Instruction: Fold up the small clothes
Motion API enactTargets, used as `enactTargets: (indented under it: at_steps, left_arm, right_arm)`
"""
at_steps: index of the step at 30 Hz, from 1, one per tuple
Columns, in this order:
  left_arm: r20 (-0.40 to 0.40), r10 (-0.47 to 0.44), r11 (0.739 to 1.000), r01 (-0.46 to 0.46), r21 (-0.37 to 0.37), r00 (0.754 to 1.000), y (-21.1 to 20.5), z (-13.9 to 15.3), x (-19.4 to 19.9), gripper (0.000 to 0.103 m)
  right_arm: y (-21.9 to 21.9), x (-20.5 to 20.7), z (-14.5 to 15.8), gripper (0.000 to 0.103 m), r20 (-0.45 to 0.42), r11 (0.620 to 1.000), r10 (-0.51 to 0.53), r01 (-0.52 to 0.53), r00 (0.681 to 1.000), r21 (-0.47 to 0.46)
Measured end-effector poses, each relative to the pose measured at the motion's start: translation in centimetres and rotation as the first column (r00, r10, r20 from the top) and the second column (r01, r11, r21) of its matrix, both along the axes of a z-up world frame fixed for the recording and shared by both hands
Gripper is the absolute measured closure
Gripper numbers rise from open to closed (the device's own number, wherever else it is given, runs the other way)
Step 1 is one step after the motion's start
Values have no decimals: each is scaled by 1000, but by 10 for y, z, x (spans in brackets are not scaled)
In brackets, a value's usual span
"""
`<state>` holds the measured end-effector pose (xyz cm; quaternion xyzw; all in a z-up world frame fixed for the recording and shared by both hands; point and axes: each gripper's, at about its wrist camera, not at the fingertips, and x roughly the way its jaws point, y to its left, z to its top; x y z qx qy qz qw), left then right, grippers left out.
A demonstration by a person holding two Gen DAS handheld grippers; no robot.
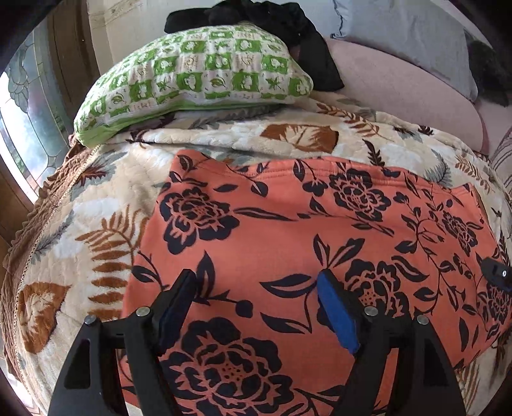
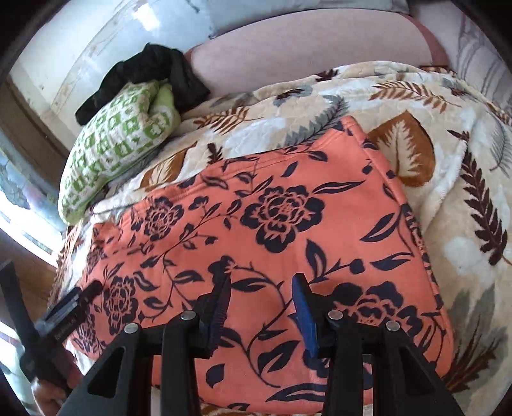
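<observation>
An orange garment with a black flower print [image 1: 288,230] lies flat and folded on a cream leaf-patterned blanket [image 1: 105,198]. My left gripper [image 1: 257,281] hovers over the garment's near part, jaws open and empty. In the right wrist view the same garment [image 2: 272,224] fills the middle, and my right gripper [image 2: 262,284] is open and empty above its near edge. The left gripper shows at the left edge of the right wrist view [image 2: 80,297]. The right gripper's tip shows at the right edge of the left wrist view [image 1: 496,275].
A green-and-white checked pillow [image 1: 198,73] lies at the far left of the blanket with black clothing [image 1: 281,22] behind it. A pink sofa cushion [image 1: 400,83] and grey pillow [image 1: 409,35] lie behind. A stained-glass window [image 1: 25,105] stands at the left.
</observation>
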<state>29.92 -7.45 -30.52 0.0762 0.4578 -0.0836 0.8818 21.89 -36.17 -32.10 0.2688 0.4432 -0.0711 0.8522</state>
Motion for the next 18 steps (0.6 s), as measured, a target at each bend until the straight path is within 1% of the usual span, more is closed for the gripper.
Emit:
enactTargets:
  at_steps: [1,2,3,4,5,7,9,11,12,14,16,18]
  left_arm:
    - [-12,-1,1000,1,9,1000,-2,-6,1,16]
    - [-7,-4,1000,4,25,1000,-5,-9,1,9]
    - [1,-7,999,7,46,1000,-8,-12,1,6]
    - [5,-4,998,4,68,1000,-11,-16,1,0]
    - [6,3,997,-4,79,1000,-13,-19,3,0]
    - [17,28,997,-29,75,999,-13,-21,4,0]
    - [17,37,996,-38,76,999,-13,-21,4,0]
    - [13,38,997,-39,66,999,-11,-20,5,0]
    - [7,34,998,-35,61,999,-11,-20,6,0]
    - [-1,13,998,-13,59,1000,-9,-19,7,0]
    - [-7,-11,998,11,66,1000,-7,-18,5,0]
    - [-11,12,997,-11,73,1000,-1,-11,-3,0]
  right_arm:
    - [-10,0,-5,60,-15,999,-30,30,999,31]
    - [-19,2,-13,60,-47,997,-54,57,997,54]
    - [-27,4,-22,61,-75,993,-65,72,995,88]
    - [-33,6,-26,61,-79,988,-72,82,994,131]
    - [-36,6,-24,61,-71,984,-80,91,994,152]
    - [-38,5,-16,61,-53,984,-80,87,995,158]
    - [-42,-1,-7,61,2,981,-118,116,993,158]
    - [-50,-5,-2,61,37,977,-147,139,988,162]
    - [-55,-7,-2,60,43,975,-163,154,986,160]
    - [-64,-6,-9,60,13,972,-181,177,983,157]
    - [-74,-7,-22,60,-11,958,-196,194,981,212]
    - [-79,-11,-24,60,-1,946,-202,196,979,259]
